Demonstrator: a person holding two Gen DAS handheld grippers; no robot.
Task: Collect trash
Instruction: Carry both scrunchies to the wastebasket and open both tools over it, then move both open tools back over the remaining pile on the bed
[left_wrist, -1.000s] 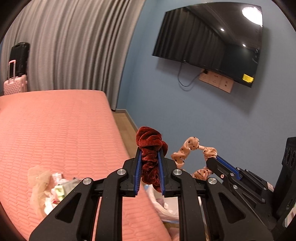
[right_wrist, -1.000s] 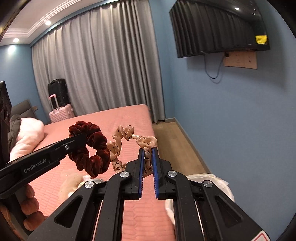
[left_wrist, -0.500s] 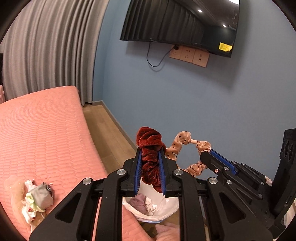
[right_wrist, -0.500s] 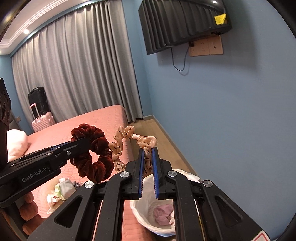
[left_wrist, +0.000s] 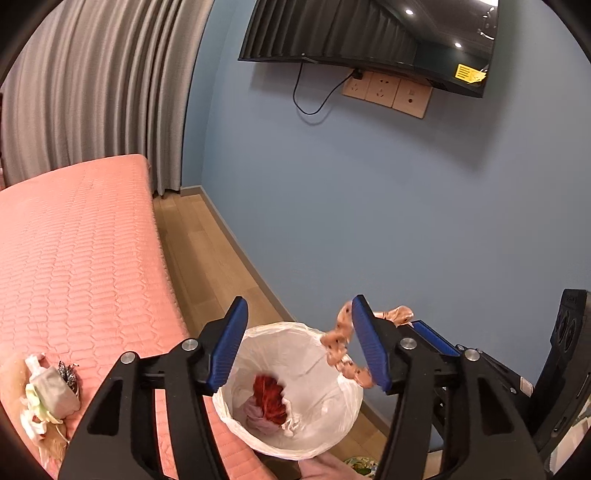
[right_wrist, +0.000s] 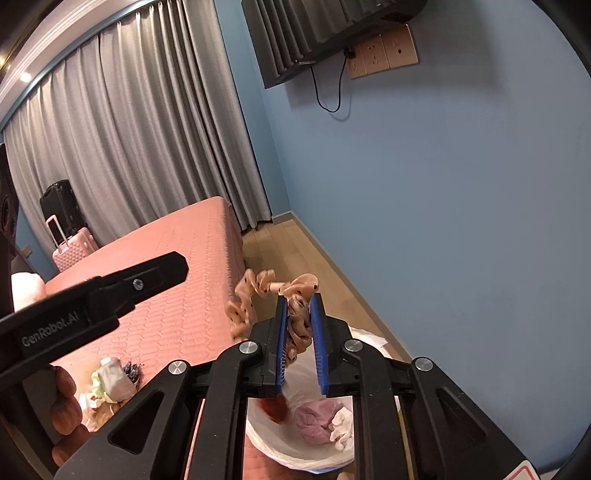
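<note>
My left gripper (left_wrist: 298, 306) hangs over the white-lined bin (left_wrist: 295, 326), its jaws opening with nothing between them. The dark red scrunchie (left_wrist: 269, 400) lies inside the bin on a pink cloth and shows as a blur (right_wrist: 275, 406) in the right wrist view. My right gripper (right_wrist: 299, 300) is beside the left one, over the bin's rim (right_wrist: 295, 456). Its jaws are opening, and the spotted peach scrunchie (right_wrist: 299, 325) still sits between the blue pads with a loop hanging off to the left. That scrunchie (left_wrist: 340, 339) also shows in the left wrist view.
The pink quilted bed (left_wrist: 74, 258) stands left of the bin, with a small pile of crumpled trash (left_wrist: 48, 391) near its edge. A blue wall with a television (left_wrist: 369, 33) is close on the right. Suitcases (right_wrist: 61, 206) stand by the curtain. A hand (left_wrist: 332, 469) shows below the bin.
Both grippers swung right from the bed to above the bin. The left gripper opened and the red scrunchie fell into the bin. The right jaws widened slightly around the peach scrunchie.
</note>
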